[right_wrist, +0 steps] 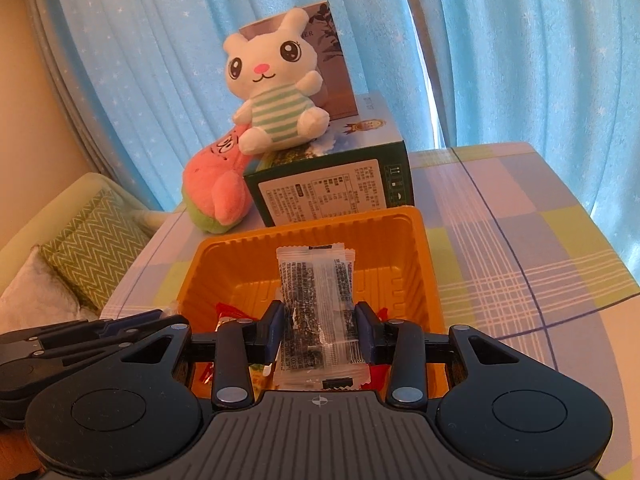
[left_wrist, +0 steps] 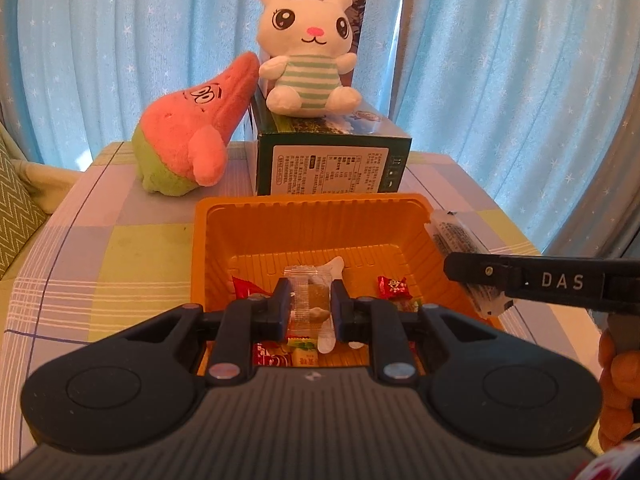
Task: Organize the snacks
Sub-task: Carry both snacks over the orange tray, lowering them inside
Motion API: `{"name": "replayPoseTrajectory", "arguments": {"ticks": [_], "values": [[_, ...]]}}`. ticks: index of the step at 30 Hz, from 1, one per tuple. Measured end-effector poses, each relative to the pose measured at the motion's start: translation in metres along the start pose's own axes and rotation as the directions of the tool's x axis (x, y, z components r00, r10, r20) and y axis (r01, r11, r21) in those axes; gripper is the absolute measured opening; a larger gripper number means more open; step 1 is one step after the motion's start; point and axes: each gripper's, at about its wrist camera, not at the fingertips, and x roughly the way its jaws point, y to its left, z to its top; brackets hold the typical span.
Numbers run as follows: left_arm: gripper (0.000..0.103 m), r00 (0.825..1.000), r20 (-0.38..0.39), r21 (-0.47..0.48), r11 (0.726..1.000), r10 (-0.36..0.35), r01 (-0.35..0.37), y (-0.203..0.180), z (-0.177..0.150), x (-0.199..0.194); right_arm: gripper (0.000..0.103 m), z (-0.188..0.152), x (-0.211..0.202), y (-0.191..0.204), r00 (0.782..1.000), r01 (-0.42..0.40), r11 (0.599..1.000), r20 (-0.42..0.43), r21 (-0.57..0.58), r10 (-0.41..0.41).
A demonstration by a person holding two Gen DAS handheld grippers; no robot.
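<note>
The left gripper (left_wrist: pixel 310 304) pinches a small clear-wrapped snack with a brown piece inside (left_wrist: pixel 310 294); both dark pads press on its sides. This packet hangs above the inside of the orange ribbed plastic tray (left_wrist: pixel 256 216), near the tray's front part. On the tray floor lie red-wrapped candies (left_wrist: pixel 394 287) and a yellow-green wrapped sweet (left_wrist: pixel 305 356), just under the fingers.

The right gripper (right_wrist: pixel 318 330) squeezes a long clear packet with dark black filling and printed text (right_wrist: pixel 316 300). The packet stands upright between the two pads, its top end rising over the tray (right_wrist: pixel 420 232) and its lower end reaching back toward the gripper body. In the left wrist view this same packet (left_wrist: pixel 452 236) is at the right rim of the tray, tilted, held by the black finger marked DAS.

Behind the tray stands a dark green cardboard box (left_wrist: pixel 332 168), touching or nearly touching the tray's far wall. A white plush rabbit in a striped shirt (left_wrist: pixel 310 46) sits on it, and a pink star-shaped plush (left_wrist: pixel 192 128) leans against the box. All rests on a checked tablecloth (left_wrist: pixel 120 240).
</note>
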Motion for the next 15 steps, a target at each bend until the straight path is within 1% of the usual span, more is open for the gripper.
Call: {"name": "replayPoseTrajectory", "arguments": {"ticks": [6, 15], "values": [[0.018, 1.0, -0.026, 0.044, 0.999, 0.009, -0.008, 0.0, 0.001, 0.019, 0.039, 0.004, 0.016, -0.004, 1.0, 0.015, 1.0, -0.014, -0.024, -0.015], [0.019, 0.999, -0.036, 0.027, 0.999, 0.021, -0.02, 0.003, 0.002, 0.036, 0.038, 0.006, 0.027, -0.007, 1.0, 0.015, 1.0, -0.022, -0.015, -0.016]]}}
